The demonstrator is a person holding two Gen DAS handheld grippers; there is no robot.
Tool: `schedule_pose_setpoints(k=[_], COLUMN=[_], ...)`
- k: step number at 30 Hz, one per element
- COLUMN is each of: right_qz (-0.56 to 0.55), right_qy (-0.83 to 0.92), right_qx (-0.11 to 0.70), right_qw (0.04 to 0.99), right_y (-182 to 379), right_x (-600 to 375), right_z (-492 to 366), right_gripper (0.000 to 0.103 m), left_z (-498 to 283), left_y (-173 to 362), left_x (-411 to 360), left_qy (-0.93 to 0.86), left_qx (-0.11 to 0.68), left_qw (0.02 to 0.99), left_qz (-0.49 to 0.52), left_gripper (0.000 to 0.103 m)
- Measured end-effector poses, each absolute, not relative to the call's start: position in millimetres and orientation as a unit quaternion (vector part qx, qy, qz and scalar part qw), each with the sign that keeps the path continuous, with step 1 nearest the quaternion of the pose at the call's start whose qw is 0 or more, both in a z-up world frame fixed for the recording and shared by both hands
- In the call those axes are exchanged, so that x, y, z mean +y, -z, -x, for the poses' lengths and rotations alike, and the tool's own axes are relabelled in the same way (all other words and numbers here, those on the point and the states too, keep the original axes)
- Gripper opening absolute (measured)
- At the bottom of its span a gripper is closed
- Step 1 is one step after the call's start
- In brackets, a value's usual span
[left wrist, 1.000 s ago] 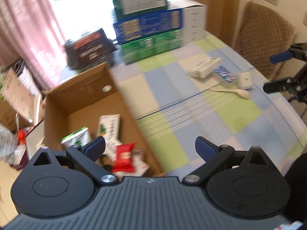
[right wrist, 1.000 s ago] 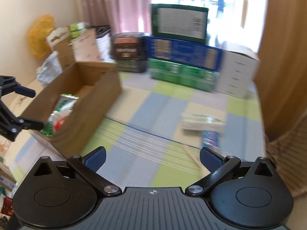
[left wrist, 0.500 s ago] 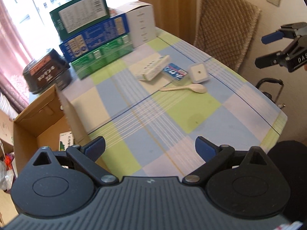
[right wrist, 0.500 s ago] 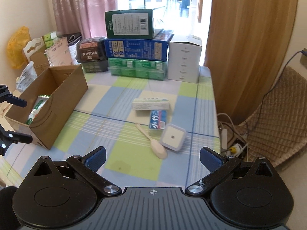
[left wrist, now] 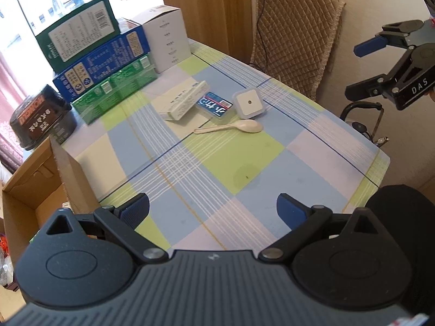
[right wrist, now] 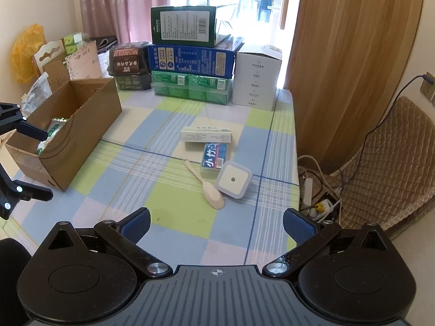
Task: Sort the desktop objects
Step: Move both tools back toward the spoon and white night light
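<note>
Both the left gripper (left wrist: 213, 208) and the right gripper (right wrist: 216, 222) hovered above the worktop (right wrist: 174, 217) with fingers spread and empty. The white carton (right wrist: 206, 135), blue pack (right wrist: 214, 159), spoon (right wrist: 209, 190) and square white device (right wrist: 233, 179) lay close together mid-worktop, right of the cardboard box (right wrist: 81, 125).

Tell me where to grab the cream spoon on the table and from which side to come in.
Grip the spoon by the middle of its thin handle, coming straight down from above with the fingers across the handle. It lies flat on the tablecloth, so no side gives a way under it. The bowl end sits close to the white square device, while the handle has open cloth on its left.
</note>
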State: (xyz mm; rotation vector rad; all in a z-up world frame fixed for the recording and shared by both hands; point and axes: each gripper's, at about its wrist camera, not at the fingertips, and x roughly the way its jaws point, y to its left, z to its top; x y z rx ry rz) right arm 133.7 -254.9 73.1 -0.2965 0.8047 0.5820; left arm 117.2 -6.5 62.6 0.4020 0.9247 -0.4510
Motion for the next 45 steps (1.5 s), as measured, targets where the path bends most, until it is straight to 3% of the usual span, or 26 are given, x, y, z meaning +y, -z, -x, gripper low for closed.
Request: schedule_pose_setpoints(k=[22,34,40,45], right_qz=[0.193,0.286,0.324,0.346], right_qy=[-0.275,-0.357,-0.388,-0.411], right_qx=[0.402,0.372,0.369,0.362], right_qw=[0.852,0.808,0.78,0.762], right_y=[-23,25,51,66], right_x=[-271,-252,-239,-231], right_z=[-191,-240,-264,-278], right_gripper=[0.101,0.101,0.101,0.099], left_z=[-167,-217,-244,-262], left_y=[-12,40,69,81], left_x=[-50,-81,-95,-105], left_qy=[0.275,0.381,0.408,0.43], left_qx=[0.421,0.387,0.387,0.366], left_qw=[0.82,0.756,0.725,0.712], left_qz=[-0.272,-0.364,-0.398,-0.418], left_gripper=[0.096,0.073,0.053,0.051])
